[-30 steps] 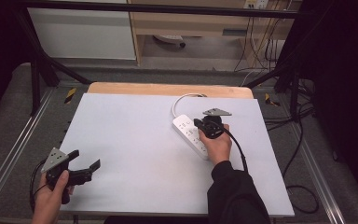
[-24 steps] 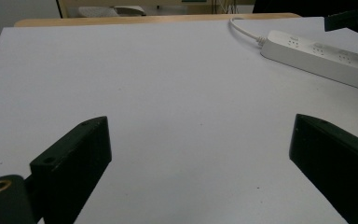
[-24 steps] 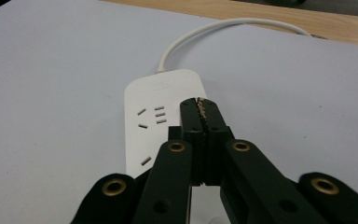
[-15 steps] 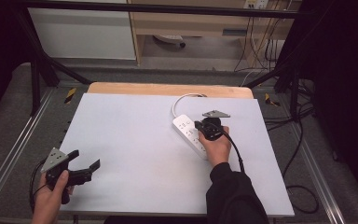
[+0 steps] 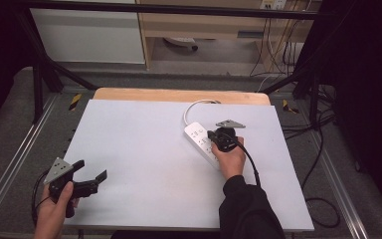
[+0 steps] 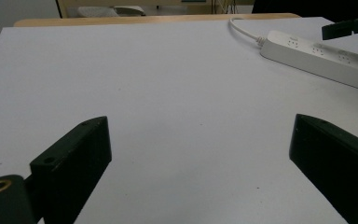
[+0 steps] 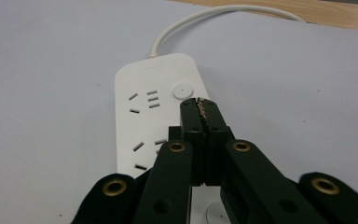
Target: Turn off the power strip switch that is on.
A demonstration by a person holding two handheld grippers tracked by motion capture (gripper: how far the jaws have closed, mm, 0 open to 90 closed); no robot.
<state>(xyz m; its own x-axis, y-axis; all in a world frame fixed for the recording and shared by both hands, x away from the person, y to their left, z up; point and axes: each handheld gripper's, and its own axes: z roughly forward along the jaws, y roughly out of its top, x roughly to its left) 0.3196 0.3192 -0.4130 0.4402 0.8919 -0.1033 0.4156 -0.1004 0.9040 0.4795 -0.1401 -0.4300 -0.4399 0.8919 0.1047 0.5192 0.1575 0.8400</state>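
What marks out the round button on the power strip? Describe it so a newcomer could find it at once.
Start at the white table and go to its right half, where a white power strip lies with its cable running to the far edge. At the cable end of the strip sits the round button, just ahead of the shut right gripper. It is the one circular shape beside the slotted sockets.

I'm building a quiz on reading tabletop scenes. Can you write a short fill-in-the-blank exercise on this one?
1. The right tongs hover over the white ____, near its round button.
2. The jaws of the right tongs are ____.
3. The left tongs, near the table's front left corner, have their jaws ____.
4. The cable from the strip runs toward the table's ____ edge.

Missing words: power strip; shut; open; far
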